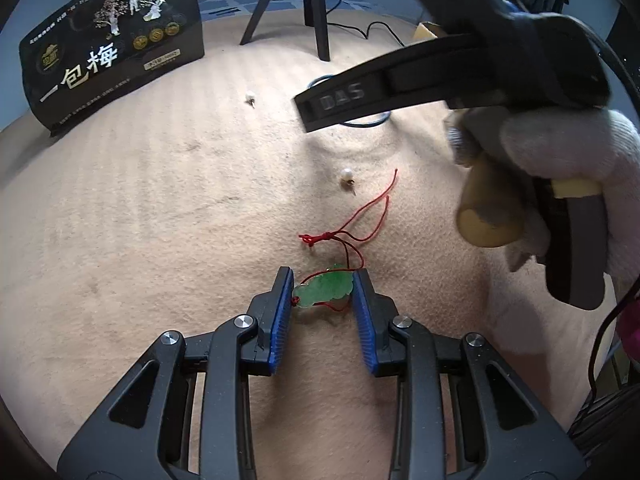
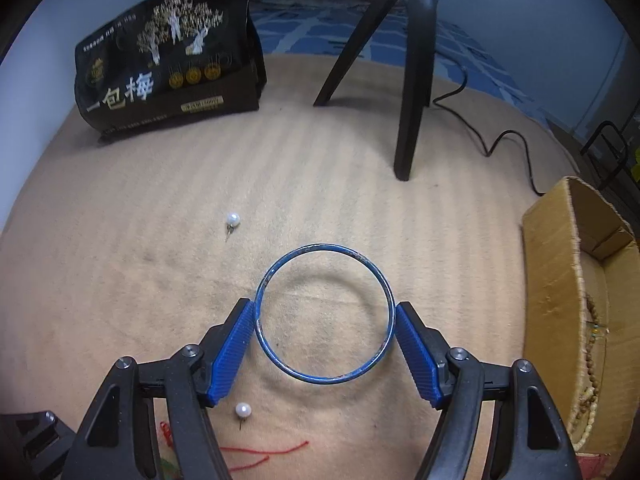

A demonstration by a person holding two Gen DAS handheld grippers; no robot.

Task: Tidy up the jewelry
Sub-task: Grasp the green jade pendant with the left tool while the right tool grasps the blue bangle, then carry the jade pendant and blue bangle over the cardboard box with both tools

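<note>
In the left wrist view a green jade pendant (image 1: pixel 324 289) on a red cord (image 1: pixel 362 216) lies on the beige blanket. My left gripper (image 1: pixel 323 272) is shut on it, one blue pad against each end. In the right wrist view a thin blue bangle (image 2: pixel 320 246) lies flat, and my right gripper (image 2: pixel 324 304) holds it across its width, pads touching both sides of the rim. Two pearl earrings lie loose: one (image 2: pixel 233 219) beyond the bangle to its left, one (image 2: pixel 243 409) beside the right gripper's left finger.
A cardboard box (image 2: pixel 560 280) with a bead necklace (image 2: pixel 590 380) in it stands at the right. A black printed bag (image 2: pixel 168 68) stands at the back left. Tripod legs (image 2: pixel 412 100) and a black cable (image 2: pixel 480 128) are behind. A gloved hand (image 1: pixel 580 168) holds the right gripper's body over the blanket.
</note>
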